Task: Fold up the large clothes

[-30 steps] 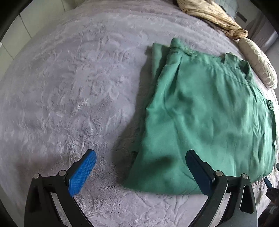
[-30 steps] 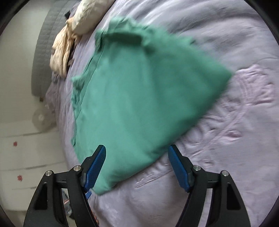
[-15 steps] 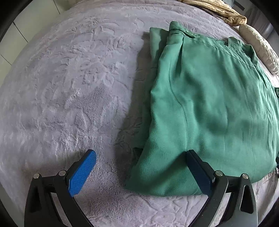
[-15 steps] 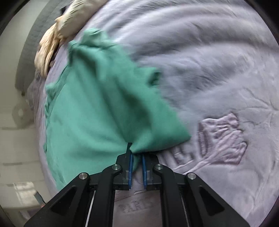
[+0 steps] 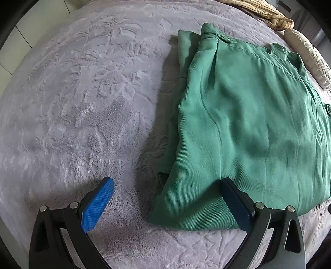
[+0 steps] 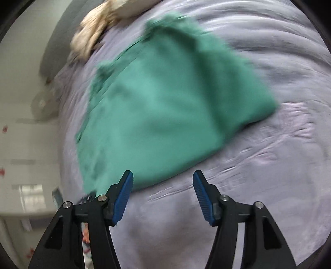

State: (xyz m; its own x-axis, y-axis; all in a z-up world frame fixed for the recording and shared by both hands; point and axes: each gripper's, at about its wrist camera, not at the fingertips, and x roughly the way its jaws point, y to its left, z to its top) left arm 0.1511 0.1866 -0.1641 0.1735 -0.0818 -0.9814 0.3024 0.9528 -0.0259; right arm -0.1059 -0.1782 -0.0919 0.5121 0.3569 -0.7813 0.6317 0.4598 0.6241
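Observation:
A green garment [image 5: 248, 124], folded into a flat stack, lies on a lilac plush blanket [image 5: 82, 103]. My left gripper [image 5: 167, 184] hangs open right over the garment's near left corner. One blue pad is over the blanket and the other rests at the cloth's edge. In the blurred right wrist view the same green garment [image 6: 165, 107] spreads ahead. My right gripper [image 6: 163, 175] is open there and its jaws are still opening. Only blanket and the garment's near hem lie between them, and nothing is held.
A beige knitted cloth [image 5: 266, 14] and a pale cushion [image 5: 310, 60] lie at the far end of the bed. The bed's left edge, a white floor and a pale fan [image 6: 43, 103] show in the right wrist view.
My right gripper shut on the garment's corner half a second ago, then let go and drew back. My left gripper sank a little closer to the near corner.

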